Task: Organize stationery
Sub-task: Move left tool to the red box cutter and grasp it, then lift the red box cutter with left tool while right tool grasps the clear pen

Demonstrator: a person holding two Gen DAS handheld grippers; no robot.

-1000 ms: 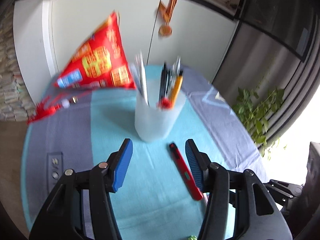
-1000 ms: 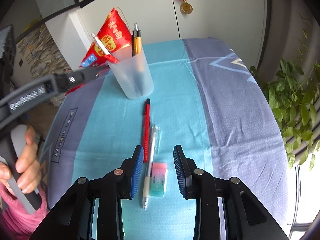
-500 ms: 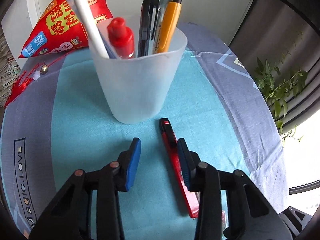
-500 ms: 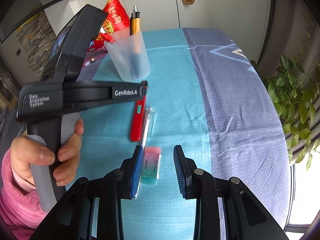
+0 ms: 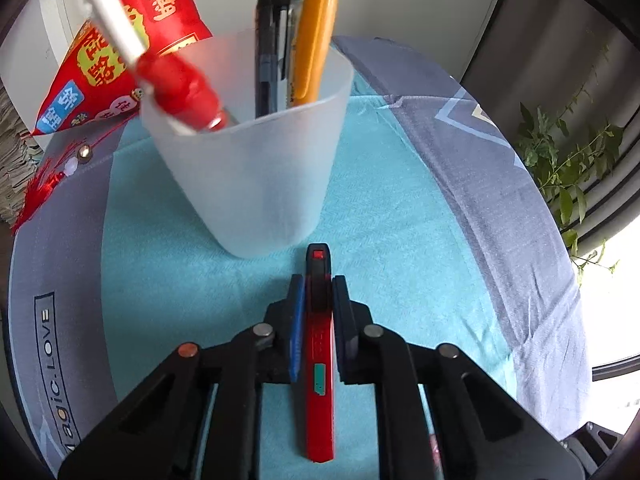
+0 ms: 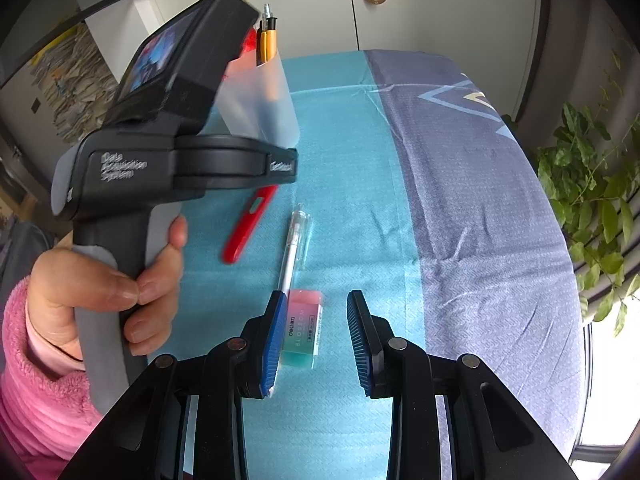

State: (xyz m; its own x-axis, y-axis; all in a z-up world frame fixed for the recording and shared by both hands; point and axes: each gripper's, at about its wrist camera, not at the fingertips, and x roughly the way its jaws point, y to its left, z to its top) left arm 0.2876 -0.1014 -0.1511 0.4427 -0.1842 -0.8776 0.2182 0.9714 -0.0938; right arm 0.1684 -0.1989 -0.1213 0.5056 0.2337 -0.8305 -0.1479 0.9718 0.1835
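My left gripper (image 5: 317, 300) points steeply down just in front of the frosted cup (image 5: 256, 168), and its jaws are closing on the red utility knife (image 5: 319, 344), whose black tip sticks out past the blue pads (image 5: 297, 312) toward the cup. My left hand (image 6: 108, 284), in a pink fleece sleeve (image 6: 36, 392), wraps the grey handle on the near side of the cup. My right gripper (image 6: 316, 320) hangs tilted downward well short of the cup, jaws parted, nothing pinched.
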